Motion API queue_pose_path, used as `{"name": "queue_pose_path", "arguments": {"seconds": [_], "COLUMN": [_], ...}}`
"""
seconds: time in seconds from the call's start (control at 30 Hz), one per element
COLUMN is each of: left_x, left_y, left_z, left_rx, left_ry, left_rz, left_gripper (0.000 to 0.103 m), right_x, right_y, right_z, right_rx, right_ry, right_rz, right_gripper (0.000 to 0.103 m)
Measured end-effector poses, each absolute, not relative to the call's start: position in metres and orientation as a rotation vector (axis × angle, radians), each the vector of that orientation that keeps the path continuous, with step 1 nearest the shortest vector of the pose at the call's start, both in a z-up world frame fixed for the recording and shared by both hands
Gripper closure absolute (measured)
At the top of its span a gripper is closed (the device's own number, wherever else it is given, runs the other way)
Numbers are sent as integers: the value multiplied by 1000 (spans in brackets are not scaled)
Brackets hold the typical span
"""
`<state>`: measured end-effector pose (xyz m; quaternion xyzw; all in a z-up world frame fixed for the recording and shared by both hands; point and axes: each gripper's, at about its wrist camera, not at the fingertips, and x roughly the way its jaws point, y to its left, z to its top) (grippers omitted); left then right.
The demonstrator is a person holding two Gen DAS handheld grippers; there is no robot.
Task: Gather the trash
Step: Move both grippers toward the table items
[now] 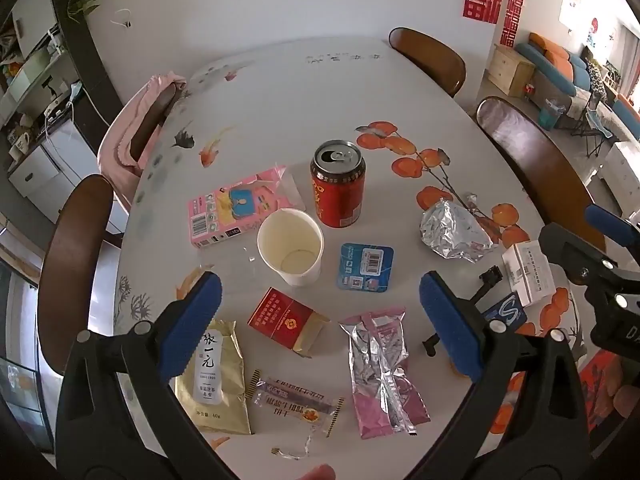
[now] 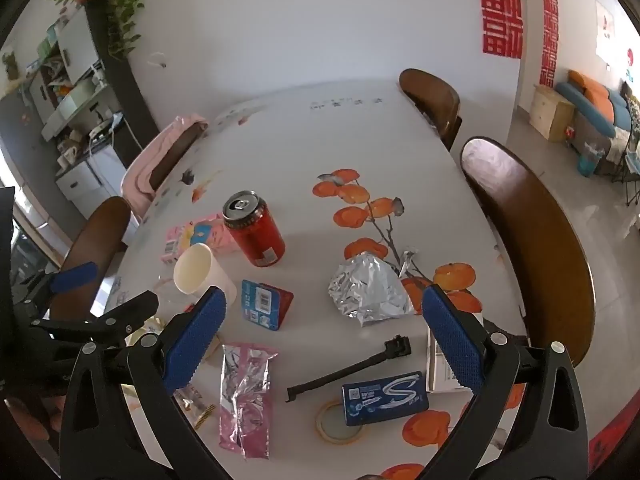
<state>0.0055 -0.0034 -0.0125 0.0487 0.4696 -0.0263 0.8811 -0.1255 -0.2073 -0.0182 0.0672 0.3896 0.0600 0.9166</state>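
Hovering wide open, the left gripper [image 1: 320,316] frames a paper cup [image 1: 290,246] and glossy red can [image 1: 338,184] at 12 o'clock on the oval painted table [image 1: 280,92]. Right view: the right gripper [image 2: 320,340], equally wide, faces crinkled foil [image 2: 366,288] at 12 o'clock; wooden chairs [image 2: 532,240] at 2.

Table [image 1: 280,92]: can [image 1: 338,184] centre; cup [image 1: 290,246] before it; box [image 1: 232,210] left of cup; lid [image 1: 365,267] right of cup; foil [image 1: 454,232] right of lid; pack [image 1: 286,320] before cup; wrapper [image 1: 382,368] right of pack
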Motion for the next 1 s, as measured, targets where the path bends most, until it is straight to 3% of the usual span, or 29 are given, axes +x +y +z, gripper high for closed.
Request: {"name": "queue_pose_path", "arguments": {"seconds": [1.0], "left_x": [5], "left_y": [-8], "left_z": [-27], "left_rx": [87], "left_ry": [1017], "left_rz": [-60], "left_gripper": [7], "right_x": [-129], "right_y": [-215], "right_z": [-28], "right_rx": [165], "right_ry": [832], "right_rz": [114], "right_gripper": [6]}}
